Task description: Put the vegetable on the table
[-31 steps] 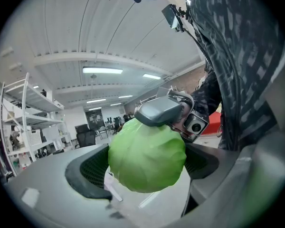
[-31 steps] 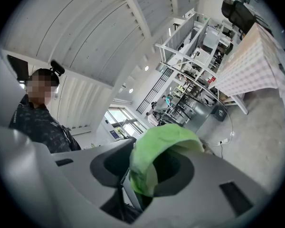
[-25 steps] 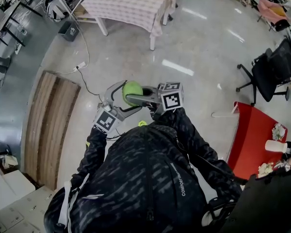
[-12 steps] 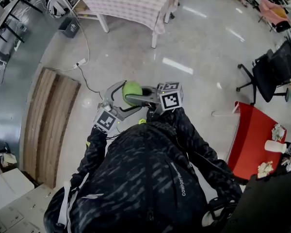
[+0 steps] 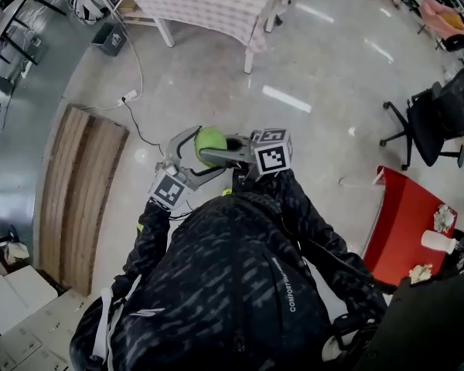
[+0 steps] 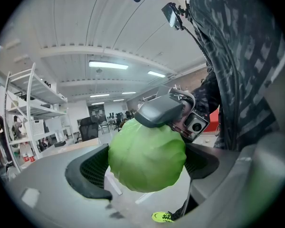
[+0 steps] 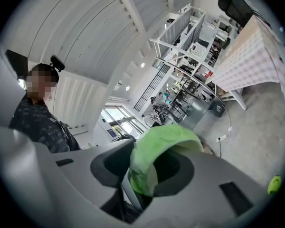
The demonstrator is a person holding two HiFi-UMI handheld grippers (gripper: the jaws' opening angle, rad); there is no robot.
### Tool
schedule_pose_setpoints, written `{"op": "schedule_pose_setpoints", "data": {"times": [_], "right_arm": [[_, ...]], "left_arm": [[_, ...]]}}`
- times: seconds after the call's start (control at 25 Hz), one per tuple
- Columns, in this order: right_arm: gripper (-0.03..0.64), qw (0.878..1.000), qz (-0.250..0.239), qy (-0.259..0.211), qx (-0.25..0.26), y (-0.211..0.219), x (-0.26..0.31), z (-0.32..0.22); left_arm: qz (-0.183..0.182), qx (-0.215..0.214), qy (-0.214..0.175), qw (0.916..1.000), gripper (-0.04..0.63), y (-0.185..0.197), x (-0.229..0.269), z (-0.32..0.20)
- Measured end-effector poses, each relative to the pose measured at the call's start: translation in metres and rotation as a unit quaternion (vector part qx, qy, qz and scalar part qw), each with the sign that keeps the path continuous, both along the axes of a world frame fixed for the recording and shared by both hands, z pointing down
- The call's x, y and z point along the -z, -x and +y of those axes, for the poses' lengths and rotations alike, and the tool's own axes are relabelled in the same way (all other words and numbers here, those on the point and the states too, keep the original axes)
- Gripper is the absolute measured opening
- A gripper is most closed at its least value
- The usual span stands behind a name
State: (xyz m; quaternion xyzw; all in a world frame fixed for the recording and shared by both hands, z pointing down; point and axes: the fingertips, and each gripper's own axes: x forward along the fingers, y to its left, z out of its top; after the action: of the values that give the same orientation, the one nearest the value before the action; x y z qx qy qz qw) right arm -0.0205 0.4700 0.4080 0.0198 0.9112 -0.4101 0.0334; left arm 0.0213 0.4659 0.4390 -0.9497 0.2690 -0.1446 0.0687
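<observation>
Both claws are clamped on the one cabbage [image 5: 210, 143] - left claw [image 6: 147, 163] pinching its sides, right claw [image 7: 149, 167] biting in from the opposite side - a doubled grip, I'd judge, so the round head can't roll free while carried above the floor. The cloth-covered worktop [image 5: 216, 6] stands well apart, ahead. Against a second ago the hold looks unchanged; only the worktop has drifted slightly up the head view.
</observation>
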Motion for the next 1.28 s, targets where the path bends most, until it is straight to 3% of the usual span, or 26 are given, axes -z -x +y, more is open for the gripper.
{"op": "schedule_pose_setpoints", "data": {"times": [0.36, 0.64, 0.84, 1.16, 1.28], "right_arm": [[0.121, 1.0, -0.006, 0.013, 0.01, 0.011, -0.01, -0.093], [0.118, 0.999, -0.007, 0.027, 0.017, -0.007, -0.027, -0.178], [0.117, 0.999, 0.001, 0.026, 0.023, 0.008, -0.014, -0.212], [0.115, 0.999, -0.001, 0.033, 0.028, -0.003, -0.011, -0.313], [0.115, 0.999, 0.001, 0.031, 0.027, -0.004, -0.01, -0.331]], "left_arm": [[-0.009, 0.011, 0.014, 0.9998, 0.476, 0.011, -0.011, -0.093], [-0.009, 0.02, 0.023, 0.9995, 0.476, -0.007, -0.03, -0.179], [-0.009, 0.025, 0.024, 0.9994, 0.476, 0.008, -0.016, -0.213], [-0.013, 0.032, 0.029, 0.999, 0.476, -0.002, -0.013, -0.315], [-0.015, 0.03, 0.03, 0.999, 0.476, -0.003, -0.012, -0.332]]}}
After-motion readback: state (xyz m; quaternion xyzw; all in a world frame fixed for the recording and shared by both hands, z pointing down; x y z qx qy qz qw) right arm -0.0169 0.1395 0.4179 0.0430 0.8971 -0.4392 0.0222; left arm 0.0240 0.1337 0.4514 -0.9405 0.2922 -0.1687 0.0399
